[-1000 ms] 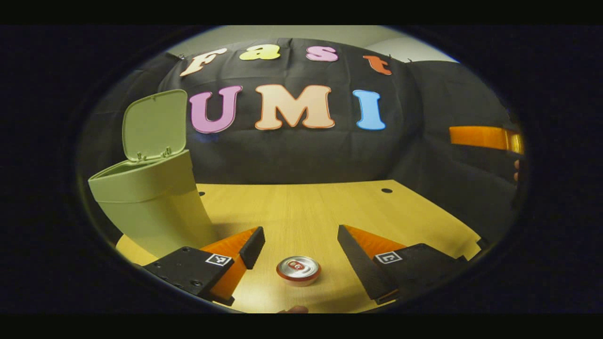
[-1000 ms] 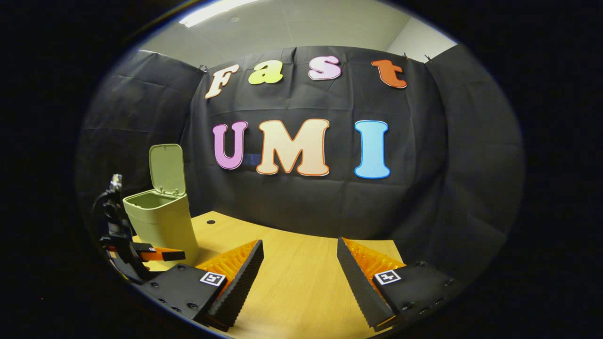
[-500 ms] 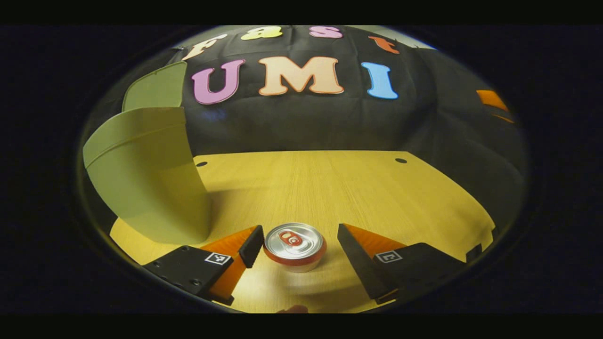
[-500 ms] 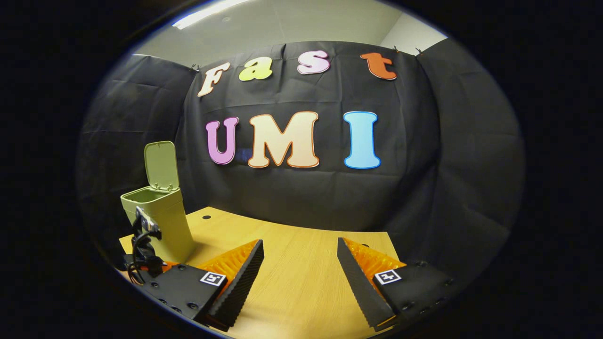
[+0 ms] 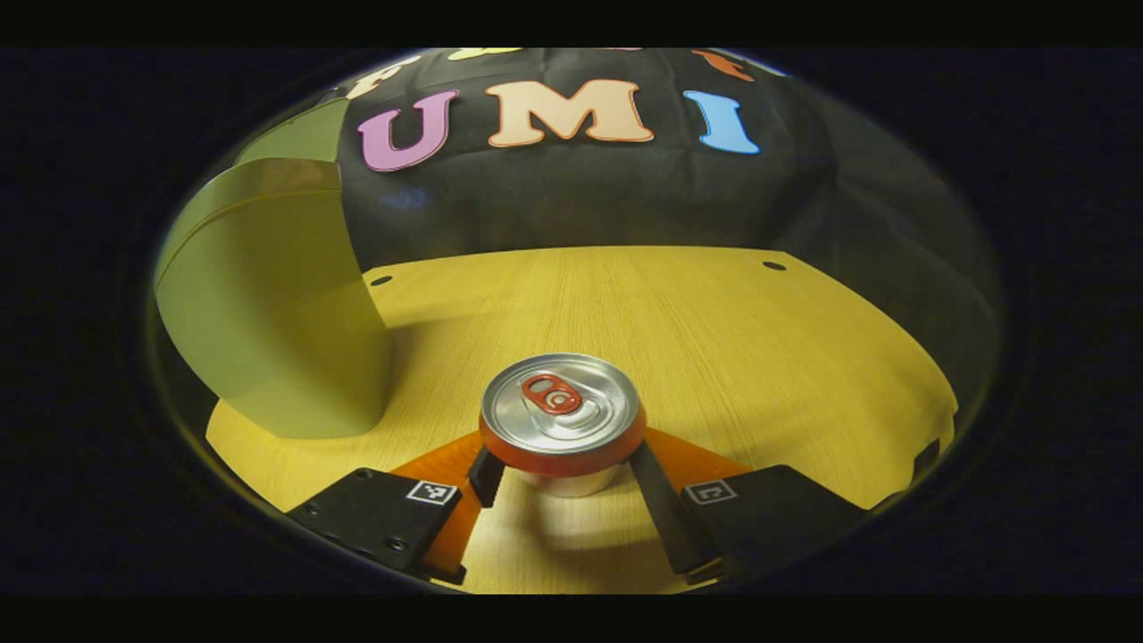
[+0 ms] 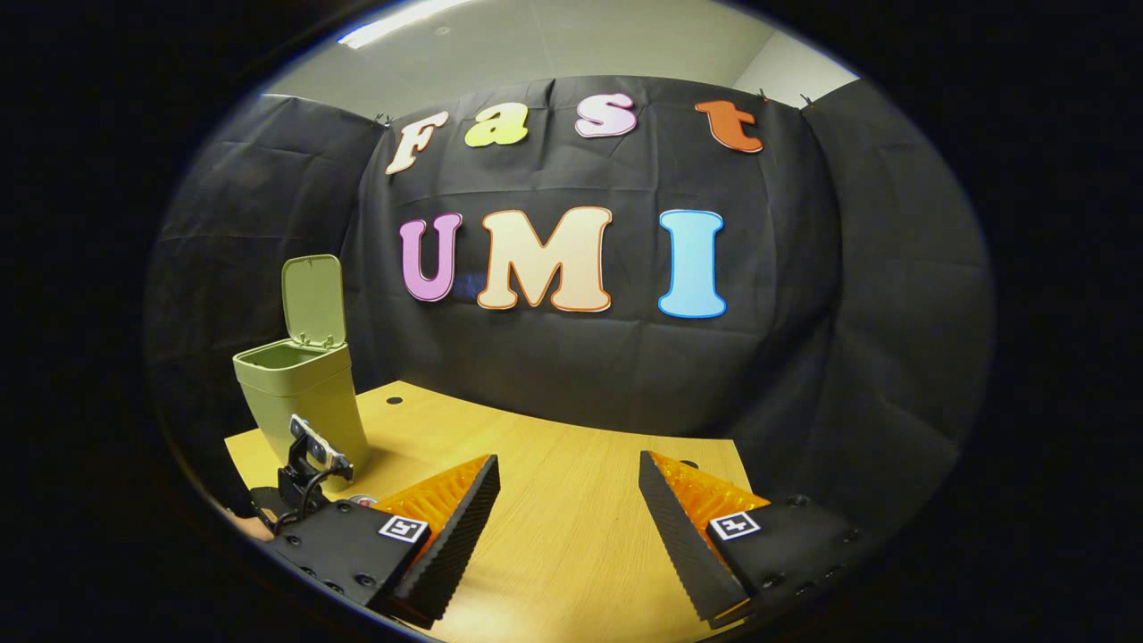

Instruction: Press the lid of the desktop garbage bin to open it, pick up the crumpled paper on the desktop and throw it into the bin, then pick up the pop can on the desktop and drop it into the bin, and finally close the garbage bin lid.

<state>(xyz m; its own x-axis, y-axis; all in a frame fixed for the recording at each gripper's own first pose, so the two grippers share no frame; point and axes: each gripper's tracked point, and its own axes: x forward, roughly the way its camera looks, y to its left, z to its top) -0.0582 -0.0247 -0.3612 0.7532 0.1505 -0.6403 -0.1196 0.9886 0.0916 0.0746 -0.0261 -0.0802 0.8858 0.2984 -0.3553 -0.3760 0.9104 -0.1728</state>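
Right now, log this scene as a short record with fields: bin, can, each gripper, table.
bin: green bin stands upright at the table's far left, lid raised
can: can upright on the table, right of the bin, top up
left gripper: left gripper low at the table, fingers on either side of the can; contact cannot be told
right gripper: right gripper open, empty, above the table
table: wooden table

Your booth: dark cloth walls around a pale wood desk.

You're working at a light wood-grain desktop [image 6: 571,500] with small dark round holes [image 5: 774,265] near its far edge. Black creased cloth [image 6: 804,357] hangs behind and to both sides. Above it you can see a pale ceiling [image 6: 554,45] with what looks like a strip light [image 6: 402,20].
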